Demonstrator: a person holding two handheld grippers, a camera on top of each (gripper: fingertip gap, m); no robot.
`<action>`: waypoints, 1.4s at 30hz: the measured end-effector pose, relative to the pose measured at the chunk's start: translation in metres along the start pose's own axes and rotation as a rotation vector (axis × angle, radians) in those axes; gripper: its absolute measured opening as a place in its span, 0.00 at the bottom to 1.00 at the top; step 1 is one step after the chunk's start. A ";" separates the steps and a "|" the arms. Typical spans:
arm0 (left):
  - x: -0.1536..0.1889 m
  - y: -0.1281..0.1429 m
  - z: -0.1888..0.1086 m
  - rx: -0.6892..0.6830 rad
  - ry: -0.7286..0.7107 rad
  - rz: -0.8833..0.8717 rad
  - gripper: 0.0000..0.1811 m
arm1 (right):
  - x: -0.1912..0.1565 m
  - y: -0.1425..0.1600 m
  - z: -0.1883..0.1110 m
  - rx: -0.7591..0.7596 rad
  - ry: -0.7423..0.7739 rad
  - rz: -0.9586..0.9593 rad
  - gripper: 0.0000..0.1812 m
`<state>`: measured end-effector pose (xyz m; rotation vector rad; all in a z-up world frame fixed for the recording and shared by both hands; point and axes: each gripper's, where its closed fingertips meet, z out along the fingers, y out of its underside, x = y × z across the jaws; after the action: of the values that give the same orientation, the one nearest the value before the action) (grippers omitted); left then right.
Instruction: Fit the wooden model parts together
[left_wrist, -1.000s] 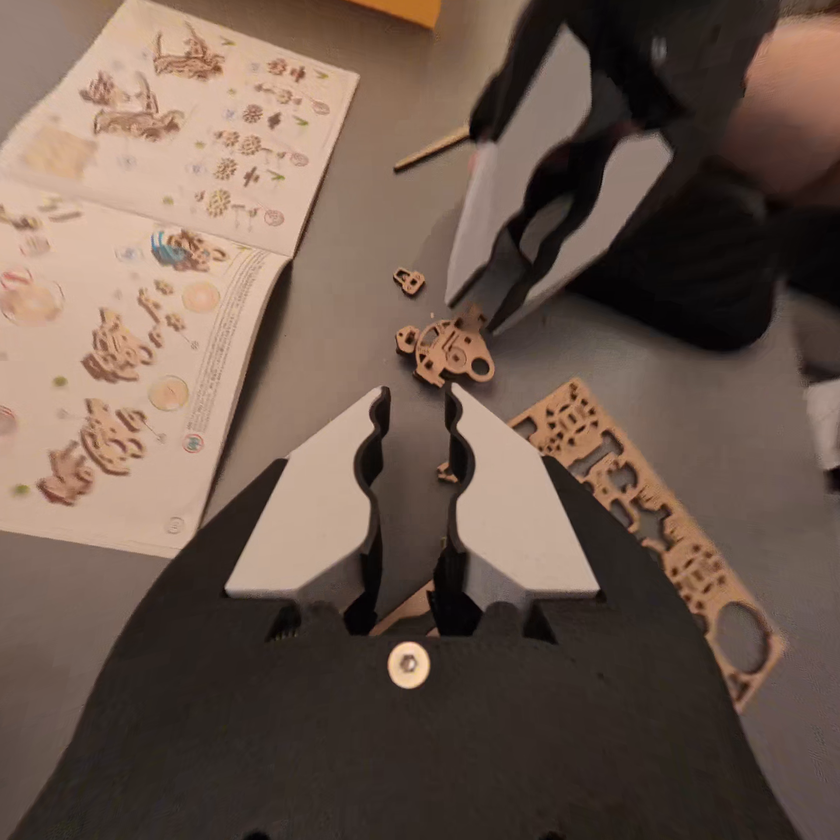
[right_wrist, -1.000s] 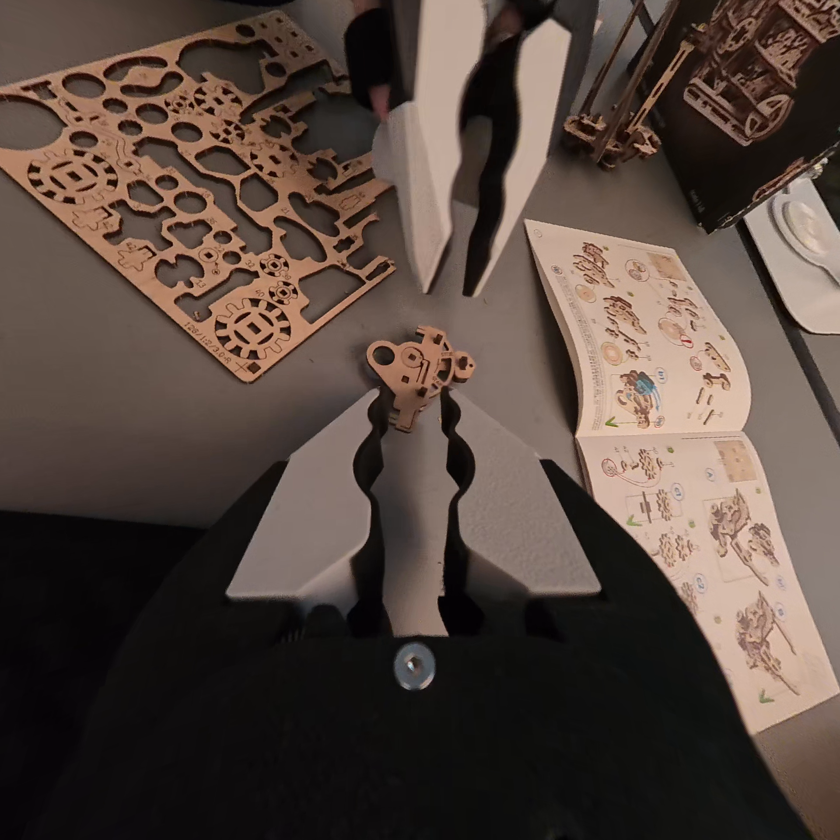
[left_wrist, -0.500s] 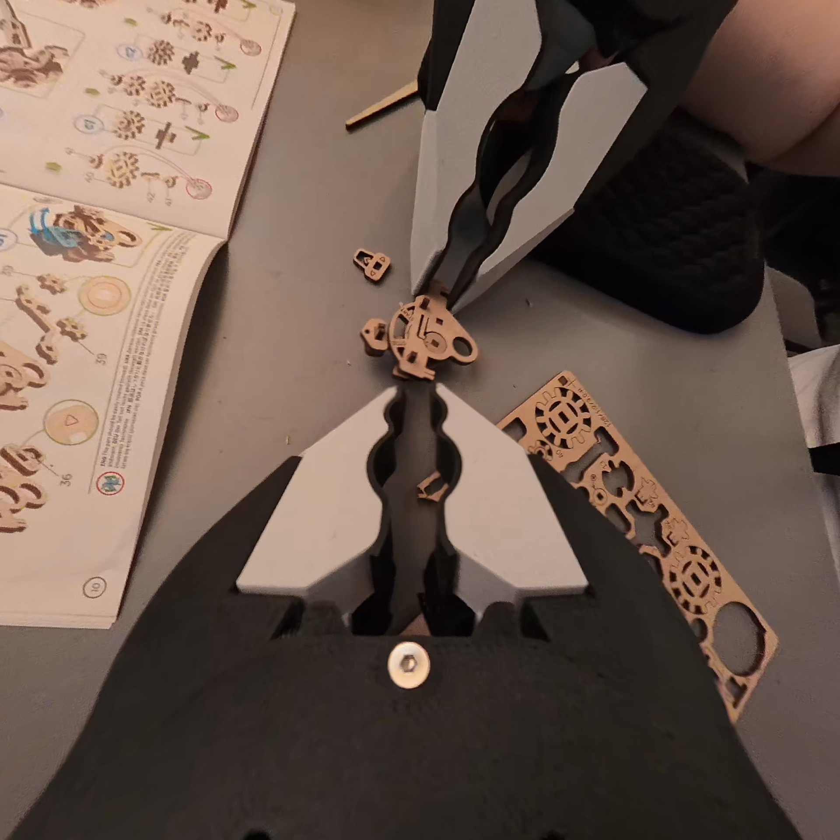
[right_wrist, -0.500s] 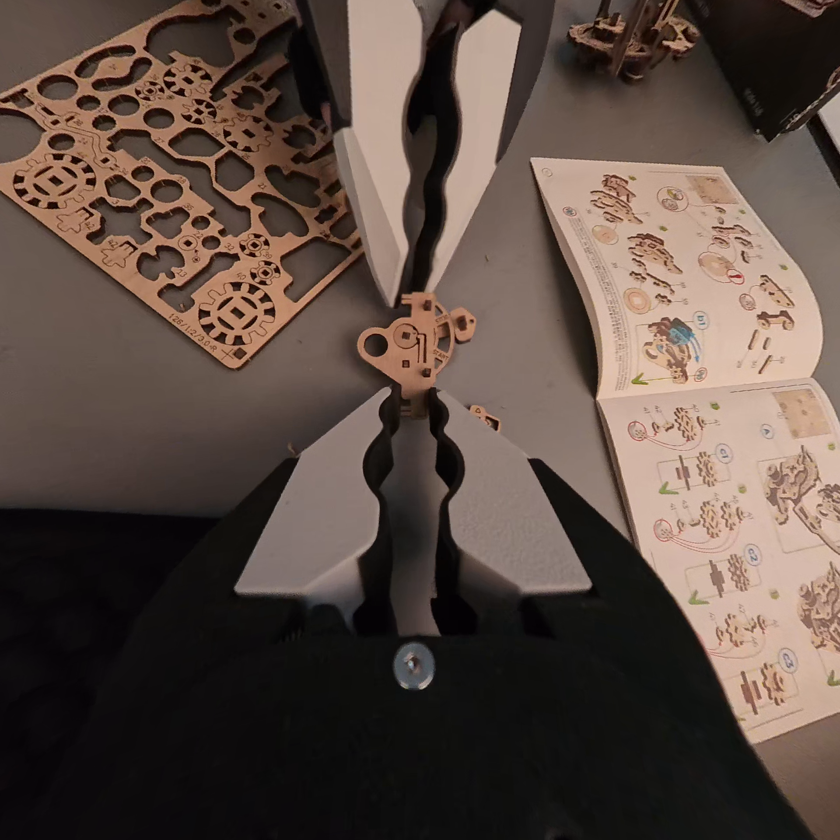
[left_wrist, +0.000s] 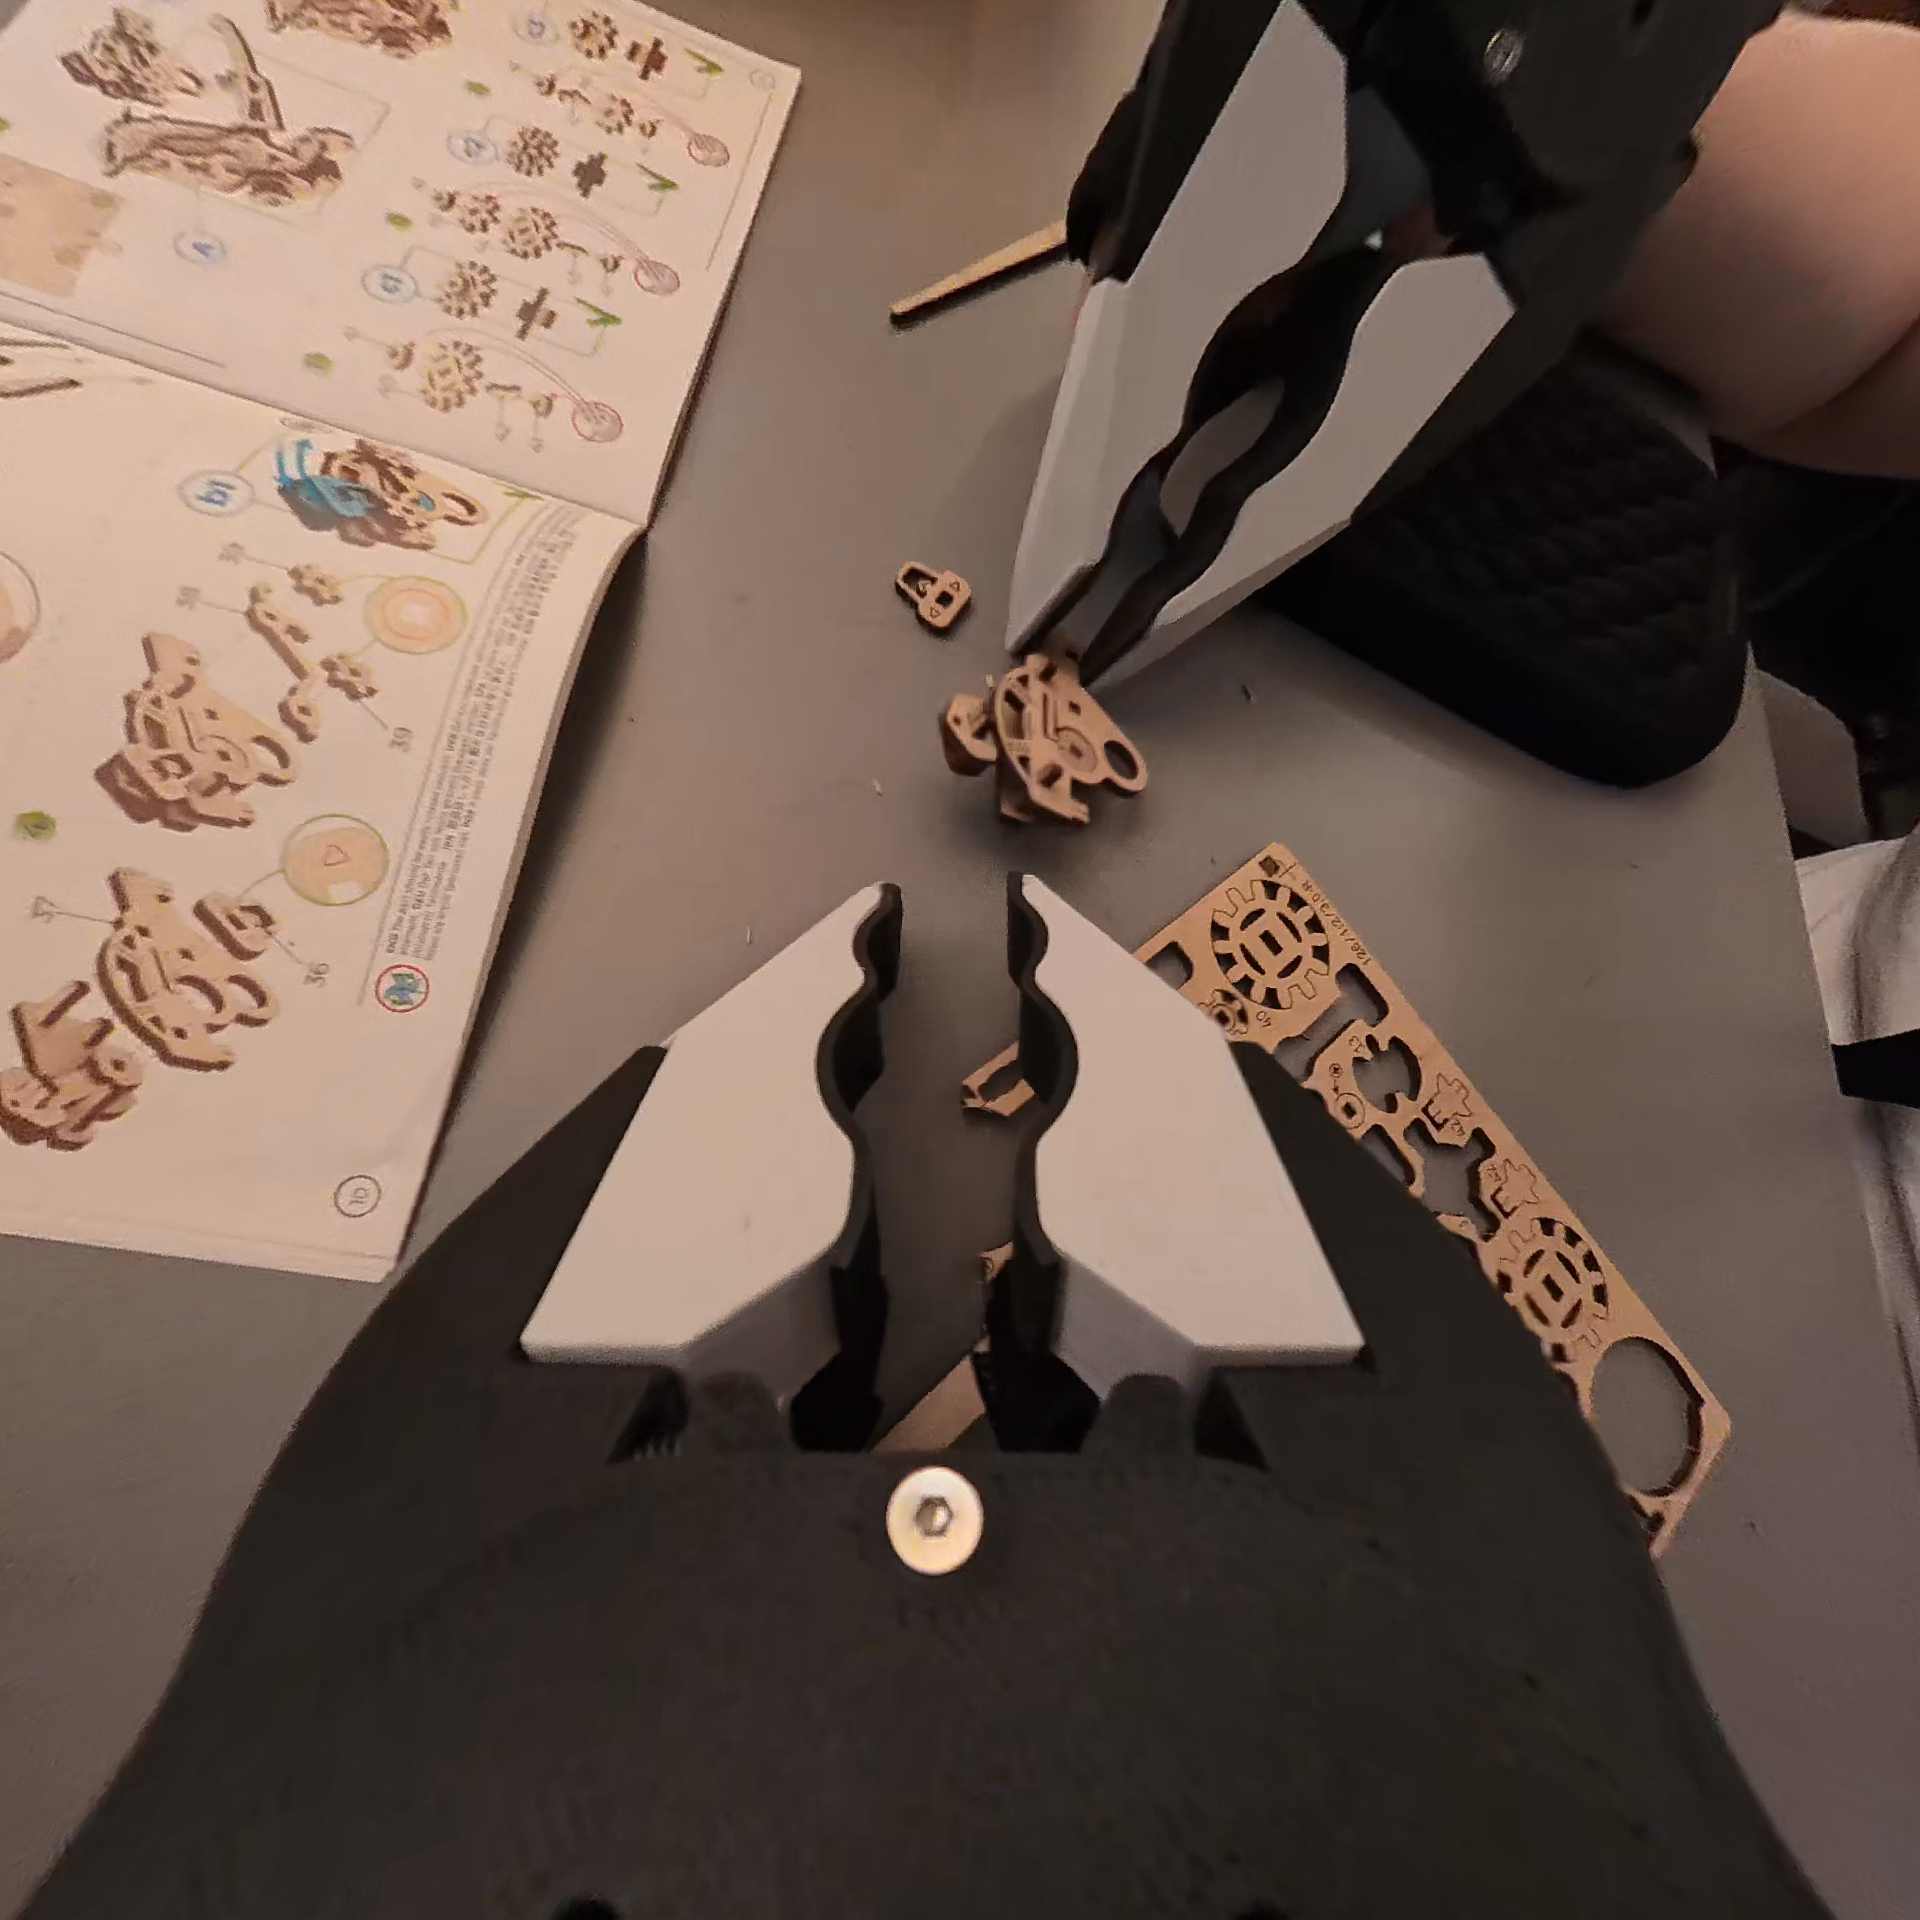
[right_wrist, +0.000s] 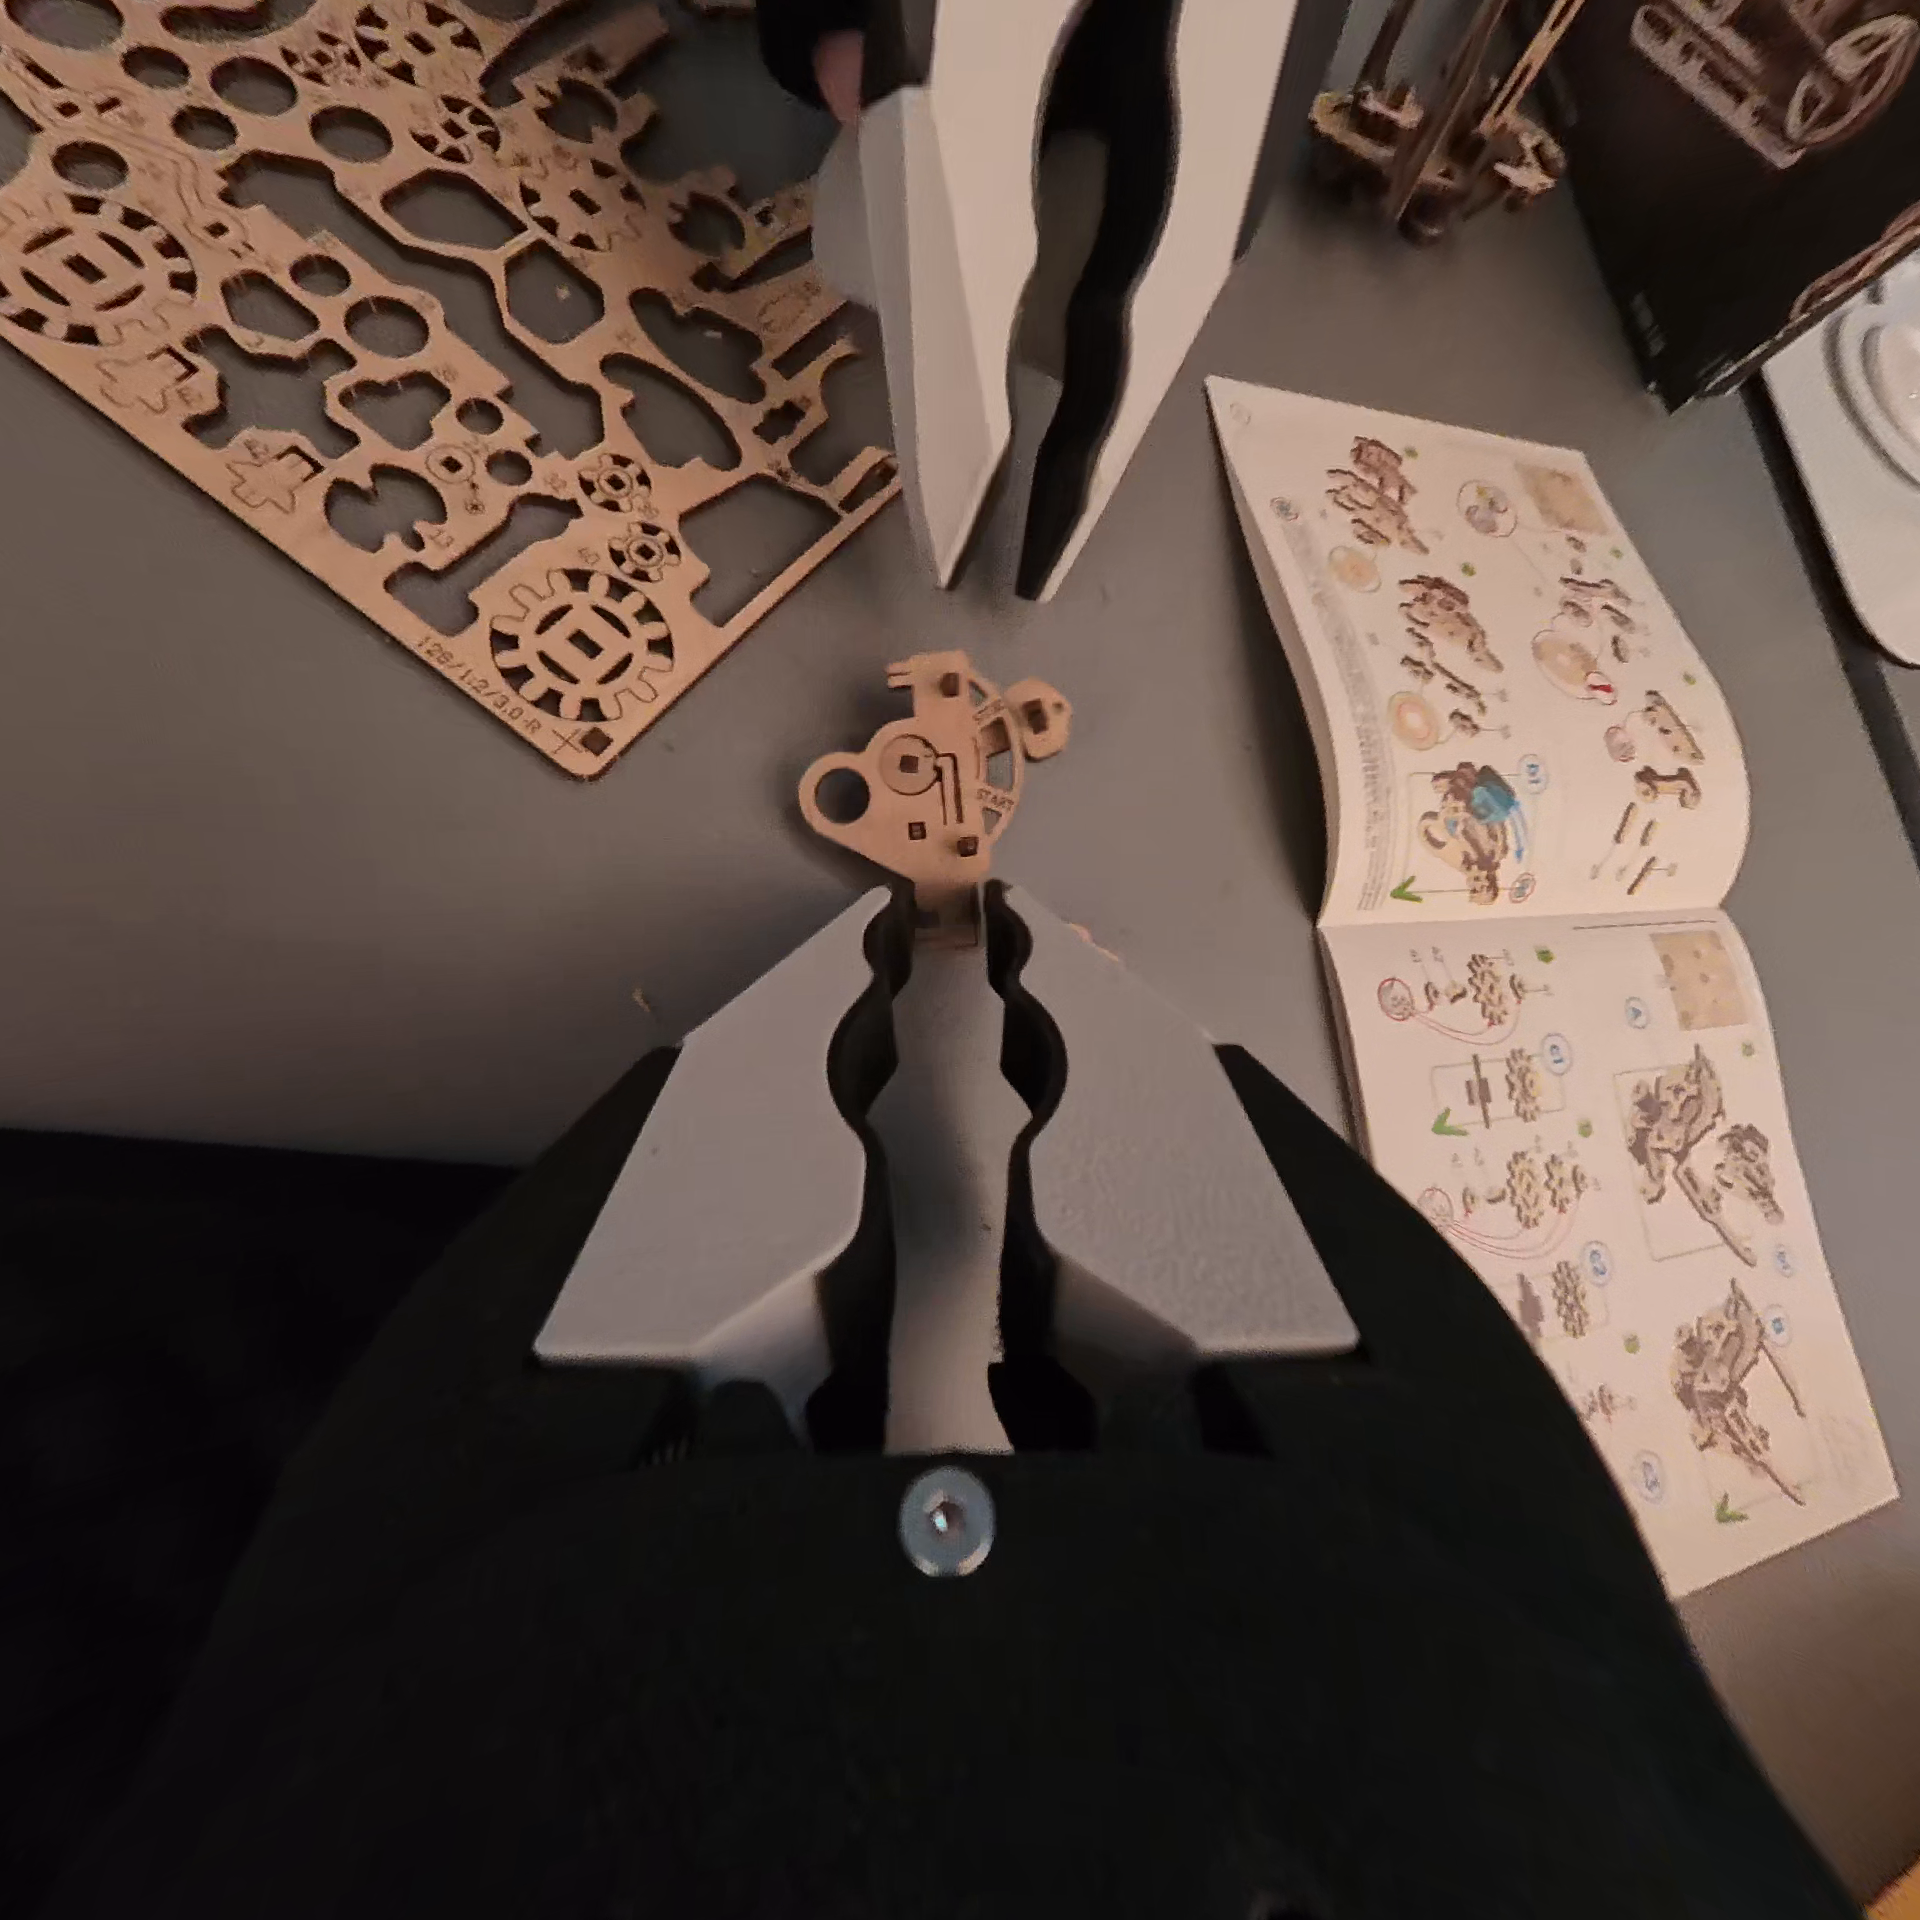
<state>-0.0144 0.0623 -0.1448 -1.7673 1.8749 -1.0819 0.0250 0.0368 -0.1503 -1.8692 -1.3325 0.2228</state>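
A small wooden assembly (right_wrist: 914, 774), a rounded plate with a ring-shaped ear and a little side part, is held just above the grey table (right_wrist: 312, 935). My right gripper (right_wrist: 940, 902) is shut on its lower tab. In the left wrist view the assembly (left_wrist: 1044, 743) hangs at the right gripper's tips (left_wrist: 1070, 660). My left gripper (left_wrist: 956, 891) is open and empty, a short way from the assembly. It shows from the far side in the right wrist view (right_wrist: 992, 584). A small loose wooden part (left_wrist: 932, 594) lies to the left of the assembly, and another (left_wrist: 992, 1086) lies on the table between my left fingers.
A punched-out wooden parts sheet (left_wrist: 1455, 1174) (right_wrist: 364, 343) lies beside the left gripper. An open instruction booklet (left_wrist: 260, 520) (right_wrist: 1507, 831) lies opposite. A thin wooden stick (left_wrist: 977, 270), a black cushion (left_wrist: 1538, 603), a black box (right_wrist: 1766, 156) and a partly built model (right_wrist: 1434, 135) are nearby.
My left gripper closed in on the assembly's far edge, then pulled back and opened a little wider. The right gripper kept its hold and tilted the assembly slightly.
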 end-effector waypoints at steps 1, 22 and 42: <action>0.000 -0.002 -0.001 0.007 0.001 0.001 0.11 | 0.002 -0.002 -0.002 0.013 0.011 0.000 0.10; 0.014 -0.009 0.022 0.020 0.027 0.073 0.08 | -0.001 -0.016 0.012 0.023 -0.136 0.116 0.19; 0.010 -0.006 0.024 0.011 0.000 0.096 0.08 | 0.005 -0.028 -0.007 0.095 -0.092 0.109 0.16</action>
<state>0.0051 0.0465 -0.1532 -1.6534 1.9291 -1.0553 0.0116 0.0406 -0.1247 -1.8716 -1.2596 0.4260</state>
